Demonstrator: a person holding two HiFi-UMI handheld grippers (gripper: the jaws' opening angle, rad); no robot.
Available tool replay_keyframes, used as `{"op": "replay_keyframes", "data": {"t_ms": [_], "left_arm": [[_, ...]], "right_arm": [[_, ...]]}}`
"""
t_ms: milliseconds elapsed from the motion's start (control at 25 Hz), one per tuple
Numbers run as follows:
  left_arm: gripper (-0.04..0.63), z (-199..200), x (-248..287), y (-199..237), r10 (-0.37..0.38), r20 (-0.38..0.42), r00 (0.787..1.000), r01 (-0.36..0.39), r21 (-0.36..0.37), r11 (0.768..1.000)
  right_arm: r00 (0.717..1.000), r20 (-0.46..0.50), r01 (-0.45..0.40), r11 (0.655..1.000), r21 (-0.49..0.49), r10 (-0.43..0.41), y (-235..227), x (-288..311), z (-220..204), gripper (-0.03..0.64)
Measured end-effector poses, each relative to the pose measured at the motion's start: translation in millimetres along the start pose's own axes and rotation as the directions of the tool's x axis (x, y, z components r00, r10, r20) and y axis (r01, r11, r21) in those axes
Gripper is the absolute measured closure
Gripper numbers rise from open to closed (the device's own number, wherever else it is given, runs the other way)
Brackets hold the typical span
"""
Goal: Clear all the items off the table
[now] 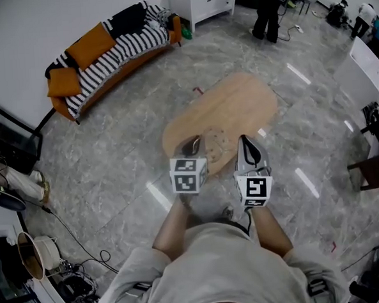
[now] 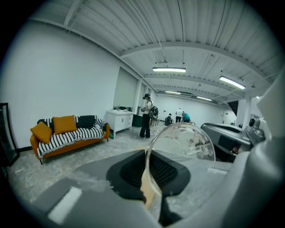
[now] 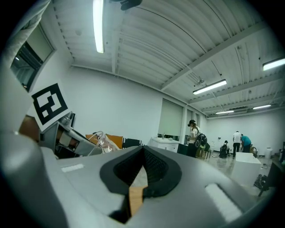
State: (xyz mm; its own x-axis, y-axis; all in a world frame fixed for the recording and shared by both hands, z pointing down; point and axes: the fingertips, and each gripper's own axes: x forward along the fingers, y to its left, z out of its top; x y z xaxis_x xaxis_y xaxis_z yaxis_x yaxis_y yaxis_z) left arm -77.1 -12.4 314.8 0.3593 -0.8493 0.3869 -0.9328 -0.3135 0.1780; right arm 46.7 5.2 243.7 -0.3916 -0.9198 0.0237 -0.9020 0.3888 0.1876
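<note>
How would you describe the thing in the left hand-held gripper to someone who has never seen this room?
Find the oval wooden table on the grey stone floor. Over its near end, the left hand-held gripper grips a clear round dish by its rim. It is the only see-through thing there.

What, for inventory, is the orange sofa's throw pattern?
The orange sofa's throw is black-and-white striped, clearest in head view.
</note>
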Motion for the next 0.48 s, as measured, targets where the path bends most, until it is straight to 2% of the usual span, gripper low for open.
{"op": "replay_keyframes", "data": {"t_ms": [480], "left_arm": [[0.552,10,24,-46,-0.020,0.015,1.000,0.020,0.027,0.999]], "right_arm": [[0.999,0.027,0.025,1.000,0.009,-0.025,-47,-16,-4,0.611]]}}
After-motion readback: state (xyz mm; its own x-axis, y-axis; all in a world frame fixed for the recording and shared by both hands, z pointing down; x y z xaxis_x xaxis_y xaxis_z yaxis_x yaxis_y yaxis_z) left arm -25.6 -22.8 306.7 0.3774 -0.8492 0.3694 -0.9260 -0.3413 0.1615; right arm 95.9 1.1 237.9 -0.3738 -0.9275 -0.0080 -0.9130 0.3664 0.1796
